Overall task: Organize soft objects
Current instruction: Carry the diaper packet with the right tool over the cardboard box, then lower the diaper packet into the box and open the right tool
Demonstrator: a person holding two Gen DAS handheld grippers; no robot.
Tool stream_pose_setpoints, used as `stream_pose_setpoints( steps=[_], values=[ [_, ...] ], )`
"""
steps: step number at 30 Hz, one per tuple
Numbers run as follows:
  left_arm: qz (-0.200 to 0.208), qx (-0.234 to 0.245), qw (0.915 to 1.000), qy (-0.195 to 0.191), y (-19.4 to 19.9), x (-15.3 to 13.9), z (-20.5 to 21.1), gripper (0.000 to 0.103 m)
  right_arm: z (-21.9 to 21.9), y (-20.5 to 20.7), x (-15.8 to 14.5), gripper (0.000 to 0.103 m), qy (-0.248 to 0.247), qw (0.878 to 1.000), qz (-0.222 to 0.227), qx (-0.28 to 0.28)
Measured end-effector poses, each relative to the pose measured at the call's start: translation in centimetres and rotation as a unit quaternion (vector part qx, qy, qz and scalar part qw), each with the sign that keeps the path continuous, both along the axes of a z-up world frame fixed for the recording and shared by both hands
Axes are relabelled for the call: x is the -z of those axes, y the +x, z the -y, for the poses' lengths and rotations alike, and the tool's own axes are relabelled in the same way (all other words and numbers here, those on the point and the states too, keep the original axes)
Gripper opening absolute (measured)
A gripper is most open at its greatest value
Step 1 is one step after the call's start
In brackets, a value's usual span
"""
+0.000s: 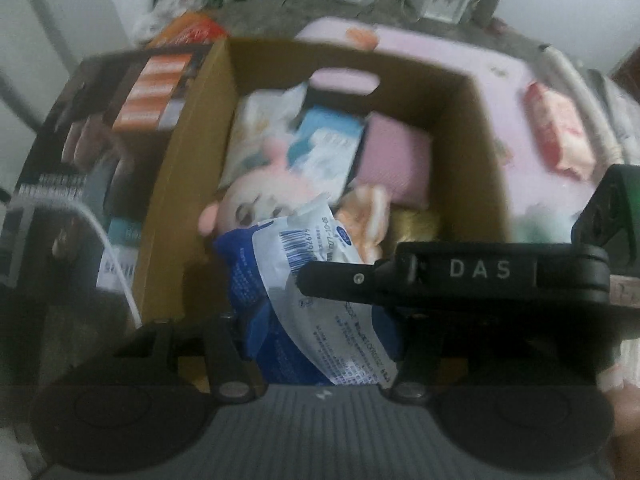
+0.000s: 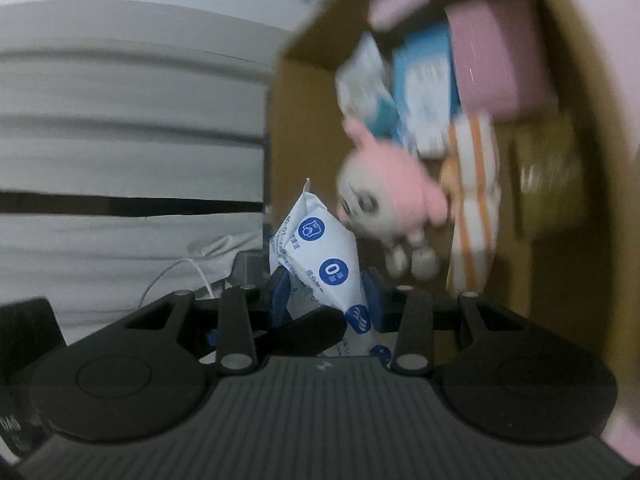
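Observation:
A blue and white soft pack point(image 1: 320, 300) is held at the near rim of an open cardboard box point(image 1: 184, 168). My left gripper point(image 1: 320, 344) is shut on its lower end. My right gripper point(image 2: 326, 304) is shut on the same pack point(image 2: 324, 264), and its black finger point(image 1: 452, 276) crosses the left wrist view. Inside the box lie a pink plush toy point(image 1: 252, 204), a pink pouch point(image 1: 394, 160), a light blue pack point(image 1: 324, 148) and an orange striped cloth point(image 1: 366, 216). The box point(image 2: 568, 208) and the plush toy point(image 2: 388, 188) also show in the right wrist view.
The box stands on a pink surface point(image 1: 508, 80). A red and white pack point(image 1: 560, 132) lies on it to the right of the box. A dark printed carton point(image 1: 100, 128) stands left of the box, with a white cable point(image 1: 116, 264) beside it. Clutter lines the far floor.

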State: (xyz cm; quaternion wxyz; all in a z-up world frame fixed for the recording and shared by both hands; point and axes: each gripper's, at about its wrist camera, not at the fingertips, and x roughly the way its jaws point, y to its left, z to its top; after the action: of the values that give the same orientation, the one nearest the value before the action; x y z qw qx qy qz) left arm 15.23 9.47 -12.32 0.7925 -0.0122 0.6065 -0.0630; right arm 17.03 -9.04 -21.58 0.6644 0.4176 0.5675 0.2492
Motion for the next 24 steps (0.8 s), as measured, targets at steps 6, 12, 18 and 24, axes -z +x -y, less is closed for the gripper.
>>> stream_pose_setpoints(
  steps=[6, 12, 18, 24],
  values=[
    [-0.014, -0.004, 0.9998, 0.011, -0.1, 2.9, -2.0, 0.053, -2.5, 0.0, 4.3, 0.038, 0.011, 0.998, -0.06, 0.02],
    [-0.033, -0.003, 0.9994, 0.01, -0.7, 3.8, -2.4, 0.053, -4.0, 0.1, 7.2, 0.041, 0.013, 0.994, -0.104, 0.017],
    [-0.041, 0.006, 0.9991, 0.011, -1.1, 3.3, -3.0, 0.053, -4.8, 0.5, 6.5, 0.039, -0.027, 0.994, -0.104, -0.008],
    [-0.048, 0.015, 0.9986, 0.013, -1.2, 2.9, -3.1, 0.053, -5.2, 0.7, 7.5, 0.036, -0.003, 0.993, -0.11, -0.033]
  ],
)
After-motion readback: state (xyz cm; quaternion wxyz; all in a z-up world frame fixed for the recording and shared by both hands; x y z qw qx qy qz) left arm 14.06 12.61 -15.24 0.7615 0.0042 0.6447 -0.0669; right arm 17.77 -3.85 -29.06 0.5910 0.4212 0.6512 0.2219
